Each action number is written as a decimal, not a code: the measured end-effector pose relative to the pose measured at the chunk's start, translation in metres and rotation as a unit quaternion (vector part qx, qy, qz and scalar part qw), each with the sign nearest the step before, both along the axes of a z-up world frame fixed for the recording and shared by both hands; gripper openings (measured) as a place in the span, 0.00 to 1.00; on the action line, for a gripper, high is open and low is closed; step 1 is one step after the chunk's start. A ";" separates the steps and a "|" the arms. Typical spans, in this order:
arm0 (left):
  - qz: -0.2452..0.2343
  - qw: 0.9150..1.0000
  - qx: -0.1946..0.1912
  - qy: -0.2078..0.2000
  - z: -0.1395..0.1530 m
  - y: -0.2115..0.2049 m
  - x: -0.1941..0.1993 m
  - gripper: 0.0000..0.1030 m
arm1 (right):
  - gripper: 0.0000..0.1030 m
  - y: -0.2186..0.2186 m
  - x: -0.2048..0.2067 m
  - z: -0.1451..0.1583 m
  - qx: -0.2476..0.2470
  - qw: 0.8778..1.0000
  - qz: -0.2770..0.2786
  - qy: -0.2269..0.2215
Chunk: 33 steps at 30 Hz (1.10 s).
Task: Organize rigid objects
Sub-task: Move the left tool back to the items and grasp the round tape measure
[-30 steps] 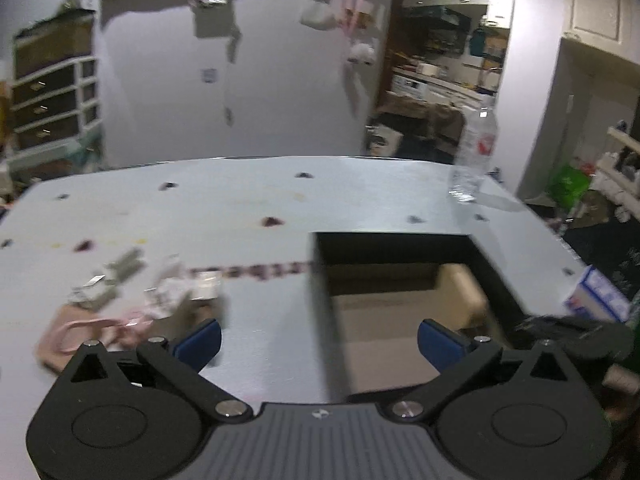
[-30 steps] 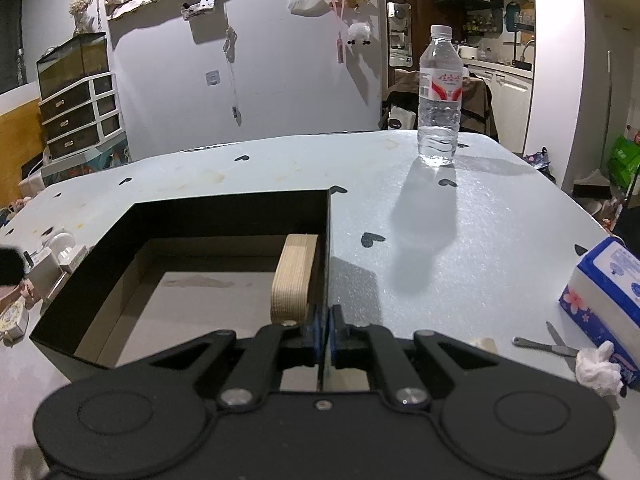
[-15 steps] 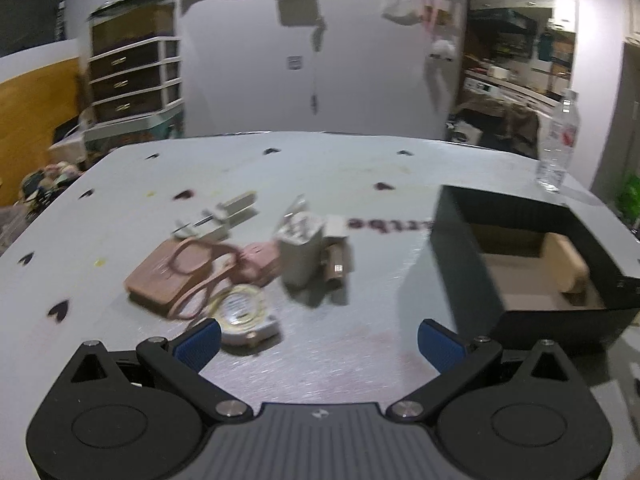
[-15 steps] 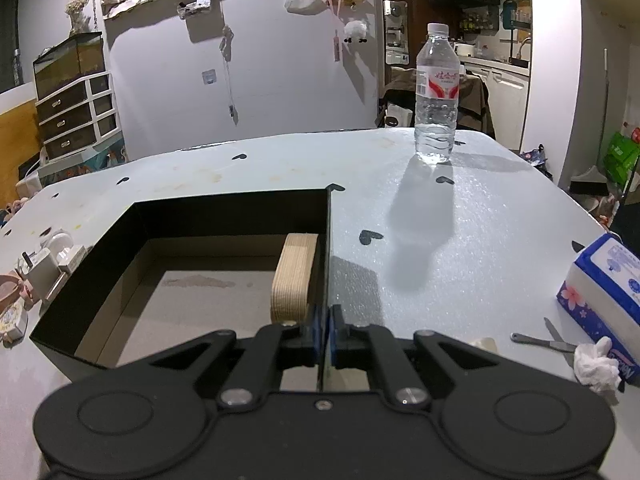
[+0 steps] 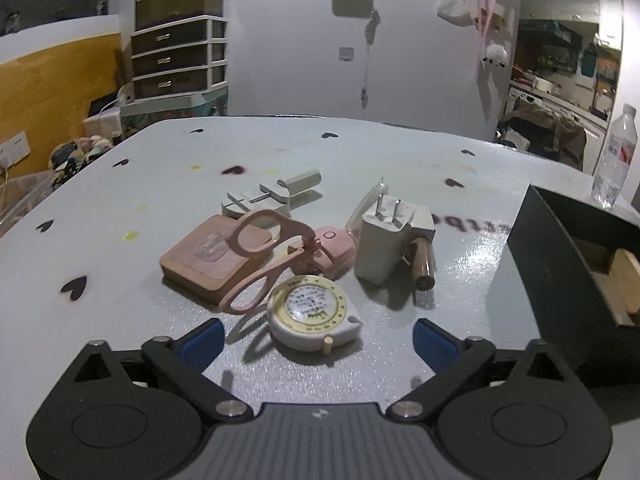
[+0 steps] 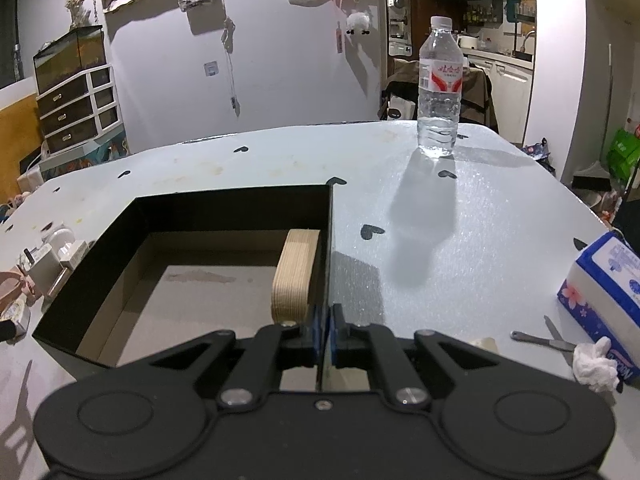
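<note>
left gripper (image 5: 316,342): jaws spread wide and have just narrowed a little; nothing pressed between the blue pads; the tape measure sits just ahead of the gap, not touched.
right gripper (image 6: 325,326): pinched tight on the right-hand wall of the black box (image 6: 224,208), near its front corner.
table (image 5: 120,264): pale grey top with dark heart marks; carries everything.
cluster: small pile in mid table, left of the box, apart from its left wall.
tape measure (image 5: 312,312): round, white case with a yellow dial, lies flat, nearest the left gripper; tab points toward the near edge.
scissors (image 5: 264,260): pink, long axis runs from the near edge up and right; handle loops toward the near-left, one loop resting on the wooden block, the other touching the tape measure; blades hidden behind the pile.
wooden block (image 5: 208,260): flat square with a clear hook on top, left end of the pile.
pink device (image 5: 332,248): small, rounded, behind the scissors pivot.
charger (image 5: 384,240): white plug, standing on end, two prongs pointing up and away; right side of the pile.
brown tube (image 5: 422,264): lies beside the charger, long axis toward the near edge.
white clip tool (image 5: 272,196): behind the block, long axis left-right.
box contents: one plywood piece (image 6: 294,276) on edge against the right wall, long axis front-to-back.
water bottle (image 6: 439,88): upright near the far right edge.
tissue pack (image 6: 608,292): near right edge, small metal tool (image 6: 540,338) and crumpled tissue (image 6: 592,366) beside it.
in the way: scissors loop touches the tape measure's far-left side; the charger and tube stand between pile and box.
</note>
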<state>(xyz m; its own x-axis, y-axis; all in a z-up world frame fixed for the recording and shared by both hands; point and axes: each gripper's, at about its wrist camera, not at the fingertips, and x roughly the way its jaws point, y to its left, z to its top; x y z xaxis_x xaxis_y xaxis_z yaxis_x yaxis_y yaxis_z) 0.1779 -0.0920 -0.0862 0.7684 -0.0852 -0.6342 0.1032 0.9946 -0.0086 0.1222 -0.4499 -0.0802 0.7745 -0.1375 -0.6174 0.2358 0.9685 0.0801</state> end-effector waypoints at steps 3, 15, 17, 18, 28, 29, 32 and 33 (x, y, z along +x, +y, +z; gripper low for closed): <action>-0.005 1.000 0.018 -0.008 -0.004 -0.002 0.005 0.91 | 0.06 -0.002 -0.001 0.000 0.011 1.000 -0.003 -0.002; -0.015 1.000 0.013 -0.001 -0.014 0.003 0.017 0.76 | 0.06 -0.001 -0.001 0.002 0.009 1.000 -0.003 0.000; -0.017 1.000 0.012 -0.002 -0.014 0.001 0.020 0.74 | 0.06 -0.001 -0.001 0.002 0.008 1.000 -0.003 -0.001; -0.017 1.000 0.012 -0.003 -0.014 0.001 0.021 0.72 | 0.06 -0.001 -0.002 0.002 0.008 1.000 -0.003 -0.001; -0.028 1.000 0.006 0.006 -0.009 -0.002 0.020 0.57 | 0.06 0.003 0.001 0.005 -0.005 1.000 -0.006 0.006; -0.029 1.000 0.003 0.007 -0.008 -0.001 0.019 0.57 | 0.06 0.004 0.001 0.005 -0.008 1.000 -0.006 0.007; -0.035 0.999 -0.001 0.003 -0.002 -0.002 0.014 0.57 | 0.06 0.006 0.002 0.006 -0.013 1.000 -0.006 0.010; -0.038 0.999 -0.004 0.000 0.001 -0.003 0.012 0.57 | 0.05 0.005 0.002 0.006 -0.013 1.000 -0.007 0.011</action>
<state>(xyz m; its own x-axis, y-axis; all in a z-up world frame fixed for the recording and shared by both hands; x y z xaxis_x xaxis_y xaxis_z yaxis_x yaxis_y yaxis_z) 0.1902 -0.0950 -0.0853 0.7593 -0.1485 -0.6336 0.1783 0.9838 -0.0169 0.1240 -0.4448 -0.0744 0.7594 -0.1633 -0.6298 0.2500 0.9669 0.0507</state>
